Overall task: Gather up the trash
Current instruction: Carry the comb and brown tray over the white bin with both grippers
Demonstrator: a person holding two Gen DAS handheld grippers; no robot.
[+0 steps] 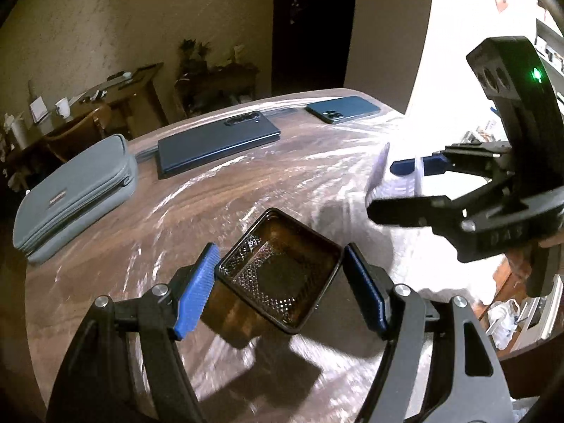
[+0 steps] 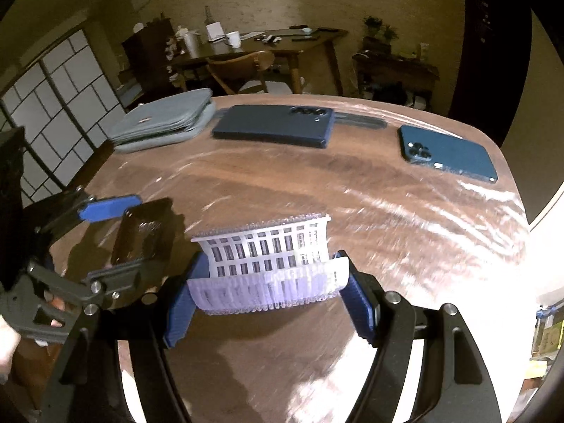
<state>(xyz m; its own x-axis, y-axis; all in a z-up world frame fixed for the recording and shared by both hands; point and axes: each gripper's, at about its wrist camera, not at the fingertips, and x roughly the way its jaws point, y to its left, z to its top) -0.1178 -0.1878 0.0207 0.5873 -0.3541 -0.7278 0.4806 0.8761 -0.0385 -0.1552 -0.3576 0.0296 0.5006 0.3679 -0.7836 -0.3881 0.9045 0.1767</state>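
A dark brown see-through square tub (image 1: 278,271) hangs above the wooden table (image 1: 105,282), held between the blue pads of my left gripper (image 1: 280,282), which is shut on its two sides. My right gripper (image 2: 271,282) is shut on a white slotted plastic basket (image 2: 268,253), tipped on its side and also off the table. The two grippers are close side by side. The right gripper (image 1: 405,187) with the white basket (image 1: 380,172) shows at the right of the left wrist view. In the right wrist view the left gripper (image 2: 141,236) with the brown tub (image 2: 144,232) sits at the left.
On the far half of the film-covered table (image 2: 387,229) lie a grey zip pouch (image 2: 162,123), a dark cased phone (image 2: 275,125) and a blue phone (image 2: 447,153). Beyond stand a dining table with a mug (image 2: 232,39) and a wooden chair (image 2: 243,67).
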